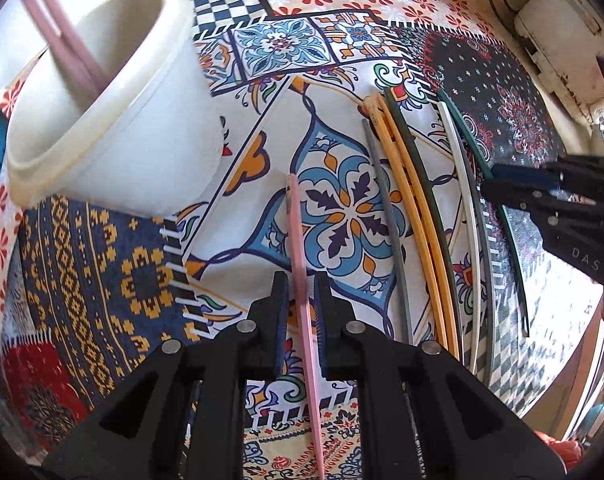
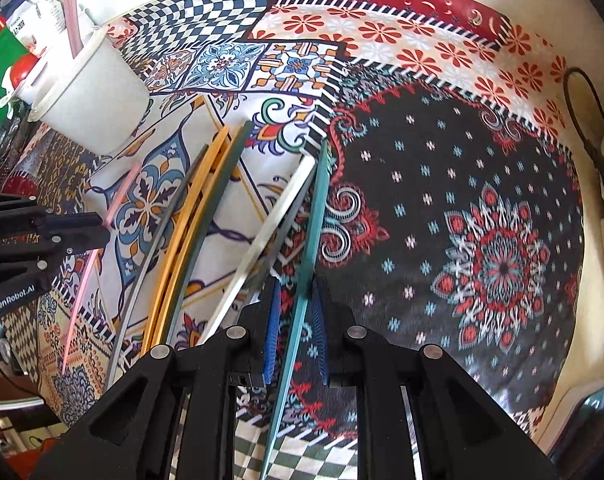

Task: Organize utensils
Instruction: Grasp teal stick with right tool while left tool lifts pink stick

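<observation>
Several chopsticks lie on a patterned cloth. My left gripper [image 1: 300,292] straddles a pink chopstick [image 1: 300,248], jaws a little apart on either side of it, not clamped. My right gripper [image 2: 296,300] straddles a teal chopstick [image 2: 315,216] the same way, jaws slightly apart. It shows in the left wrist view [image 1: 497,182] over the teal chopstick [image 1: 513,248]. A white cup [image 1: 114,120] stands at the upper left and holds two pink chopsticks [image 1: 58,28]. Grey [image 1: 385,208], orange [image 1: 405,200], dark green [image 1: 425,200] and white [image 1: 467,200] chopsticks lie between the grippers.
The white cup also shows in the right wrist view [image 2: 90,92], with packets and a red-capped bottle [image 2: 22,72] behind it. A white box [image 1: 557,40] with a cable sits at the cloth's right edge. The left gripper appears in the right wrist view [image 2: 86,228].
</observation>
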A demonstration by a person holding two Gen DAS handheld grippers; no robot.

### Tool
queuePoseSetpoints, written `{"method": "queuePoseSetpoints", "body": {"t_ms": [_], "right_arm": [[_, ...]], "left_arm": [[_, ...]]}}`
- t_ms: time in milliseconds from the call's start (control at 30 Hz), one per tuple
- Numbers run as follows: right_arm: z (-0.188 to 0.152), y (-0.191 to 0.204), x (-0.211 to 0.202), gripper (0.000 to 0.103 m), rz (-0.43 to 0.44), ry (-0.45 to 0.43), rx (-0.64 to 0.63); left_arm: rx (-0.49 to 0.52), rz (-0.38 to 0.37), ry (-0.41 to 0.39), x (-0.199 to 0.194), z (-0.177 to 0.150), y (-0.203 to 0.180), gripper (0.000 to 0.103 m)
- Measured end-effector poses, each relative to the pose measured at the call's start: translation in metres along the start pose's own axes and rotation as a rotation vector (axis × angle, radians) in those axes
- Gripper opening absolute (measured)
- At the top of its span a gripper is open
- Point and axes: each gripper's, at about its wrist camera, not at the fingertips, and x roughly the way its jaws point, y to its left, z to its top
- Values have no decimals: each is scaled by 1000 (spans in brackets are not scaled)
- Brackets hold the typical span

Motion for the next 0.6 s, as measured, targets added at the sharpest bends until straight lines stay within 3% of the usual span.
{"method": "queuePoseSetpoints", "body": {"t_ms": [167,267,467,600], "right_arm": [[19,3,5,13,13,9,-12],[29,5,9,8,2,8,-7],[20,-3,10,6,40,-5,72],[12,-9,-10,6,48,-43,89]], "left_arm": [[58,28,7,4,7,-8,11],[69,40,10,8,11,-13,7],[69,29,14,10,14,-17,5],[18,-21,5,3,2,-5,5]]}}
